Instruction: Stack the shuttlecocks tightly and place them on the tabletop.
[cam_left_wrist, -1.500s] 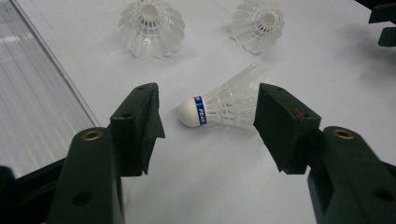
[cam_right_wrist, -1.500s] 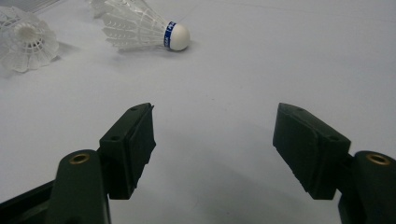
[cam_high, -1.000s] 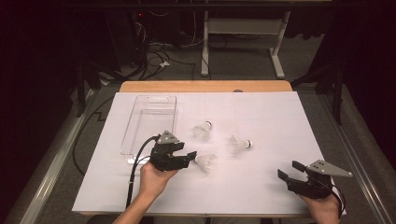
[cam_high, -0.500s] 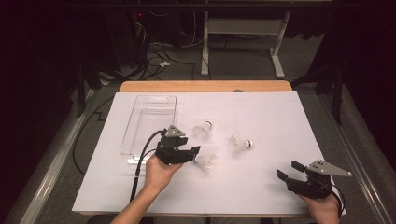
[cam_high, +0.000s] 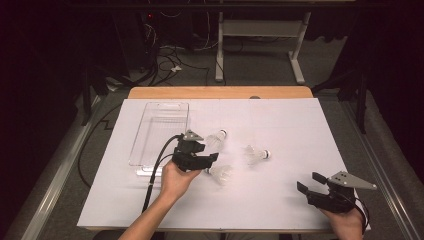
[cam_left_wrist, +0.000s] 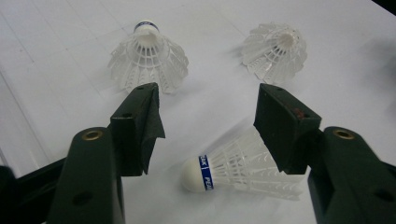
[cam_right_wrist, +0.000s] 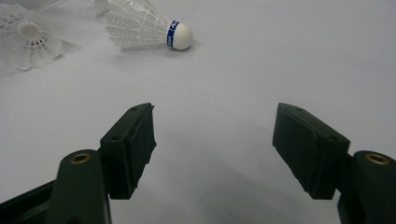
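Now lining up on the shuttlecock.
I had slid my left gripper (cam_left_wrist: 208, 121) forward; wide-open jaws straddled the nearest shuttlecock (cam_left_wrist: 243, 168), nothing gripped yet.

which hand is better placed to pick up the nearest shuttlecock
Left. The left gripper hangs open right over that shuttlecock, which lies between its jaws. The right gripper sits open at the table's near right corner, far from all three.

Left claw (cam_high: 209, 161) beside shuttlecock (cam_high: 220, 174)
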